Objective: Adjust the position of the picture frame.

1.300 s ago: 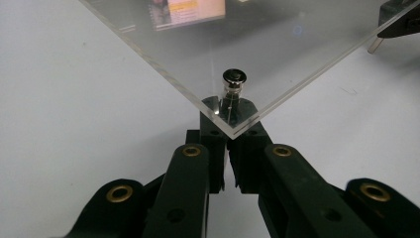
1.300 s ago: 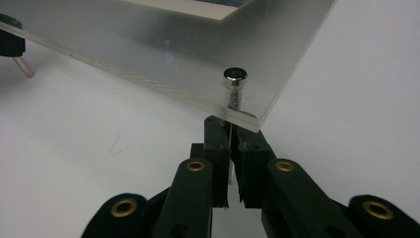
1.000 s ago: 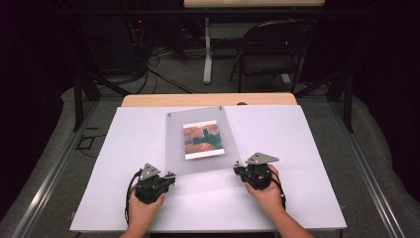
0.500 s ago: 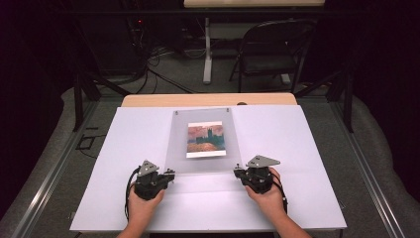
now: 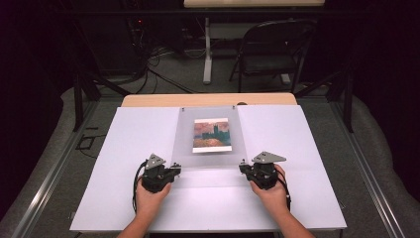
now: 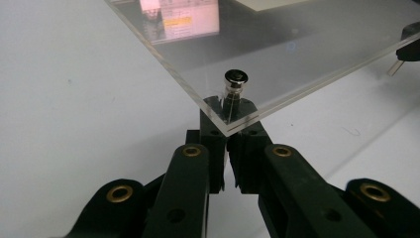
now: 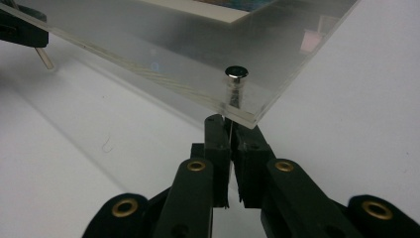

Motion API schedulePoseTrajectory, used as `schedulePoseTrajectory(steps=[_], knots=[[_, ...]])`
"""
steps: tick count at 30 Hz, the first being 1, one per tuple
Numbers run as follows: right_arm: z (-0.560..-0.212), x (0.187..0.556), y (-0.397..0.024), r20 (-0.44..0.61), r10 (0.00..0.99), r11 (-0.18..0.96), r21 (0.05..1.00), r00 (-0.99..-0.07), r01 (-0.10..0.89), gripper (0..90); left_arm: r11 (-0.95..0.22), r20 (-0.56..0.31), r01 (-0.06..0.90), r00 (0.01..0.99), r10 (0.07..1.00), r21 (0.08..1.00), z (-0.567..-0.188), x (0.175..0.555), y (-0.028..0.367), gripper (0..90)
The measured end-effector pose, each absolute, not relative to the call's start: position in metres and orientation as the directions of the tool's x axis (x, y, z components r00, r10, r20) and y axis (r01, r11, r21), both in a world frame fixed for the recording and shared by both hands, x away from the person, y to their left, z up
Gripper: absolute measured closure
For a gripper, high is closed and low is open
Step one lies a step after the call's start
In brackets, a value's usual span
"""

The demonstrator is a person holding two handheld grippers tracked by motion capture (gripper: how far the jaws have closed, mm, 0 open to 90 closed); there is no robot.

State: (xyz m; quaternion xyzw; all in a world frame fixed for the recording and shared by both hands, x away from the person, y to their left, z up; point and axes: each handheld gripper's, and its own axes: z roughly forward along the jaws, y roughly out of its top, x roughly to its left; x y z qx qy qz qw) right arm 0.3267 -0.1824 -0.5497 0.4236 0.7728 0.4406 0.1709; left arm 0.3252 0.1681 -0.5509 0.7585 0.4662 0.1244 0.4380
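A clear acrylic panel (image 5: 185, 144) with a small sunset picture (image 5: 212, 134) under it lies square on the white table. My left gripper (image 5: 177, 167) is shut at the panel's near left corner. In the left gripper view its jaws (image 6: 228, 116) meet under the corner (image 6: 225, 126), just below a metal stud (image 6: 235, 79). At the near right corner my right gripper (image 5: 242, 166) is shut the same way, jaws (image 7: 231, 126) pinched beneath a stud (image 7: 236, 74). A hand holds each gripper.
The white sheet (image 5: 124, 198) covers a wooden table (image 5: 208, 99). Beyond it stand a folding chair (image 5: 277, 49), a table leg (image 5: 207, 54) and floor cables (image 5: 163, 74). The other gripper shows far off in each gripper view (image 6: 408, 47) (image 7: 20, 27).
The panel has turned from skewed to square with the table, its far edge now close to the back edge. Both hands stayed about where they were.
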Motion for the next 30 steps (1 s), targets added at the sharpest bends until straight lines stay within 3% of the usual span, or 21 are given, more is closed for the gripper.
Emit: schedulePoseTrajectory(steps=[30], knots=[[-0.555,0.335,-0.185,0.11,0.814,0.252,0.817,-0.57,0.518,85.3,-0.172,-0.226,0.603,0.526,0.82,0.779,-0.556,0.338,0.164,84.7]])
